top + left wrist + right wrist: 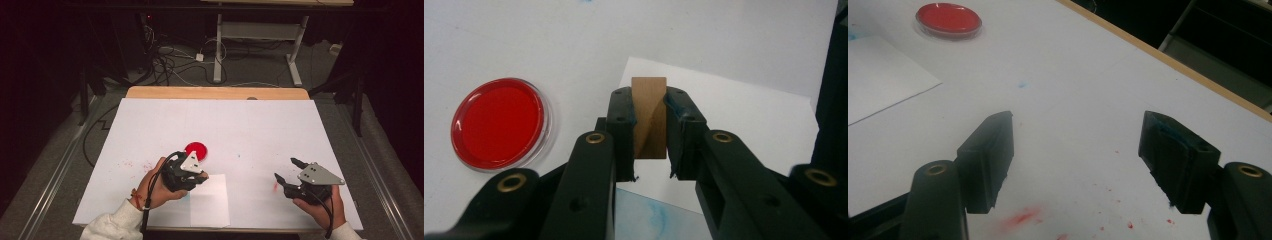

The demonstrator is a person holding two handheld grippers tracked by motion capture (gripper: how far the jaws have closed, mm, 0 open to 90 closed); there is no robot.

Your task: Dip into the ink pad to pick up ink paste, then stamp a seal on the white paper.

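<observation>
Clamped between the two black jaws of the left tool [650, 131], a small brown wooden block [650, 116] is seen in the left gripper view, with one pad pressed against each of its side faces. The block's long axis runs along the jaws, pointing away from the hand and forward over the counter [260, 125]; its far end projects a little past the jaw tips, while its near end sits between the pads. A diagonal line between lighter and darker brown is shown across its upper face. The block is held above a white sheet of paper [744, 125] that lies on the white covering of the counter; whether it touches the paper cannot be told. A pale blue stain is visible on the paper close to the jaws. To the left of the left tool in that view, a round clear dish of red paint [499, 122] is set flat on the counter, near the sheet but apart from it. In the high view the left tool [200, 176] is seen at the paper's upper left corner, just in front of the red dish. The right tool [1075, 160] is held released, its jaws spread wide with nothing between them, over a part of the counter marked by red smears and specks [1020, 217], well apart from the block.
</observation>
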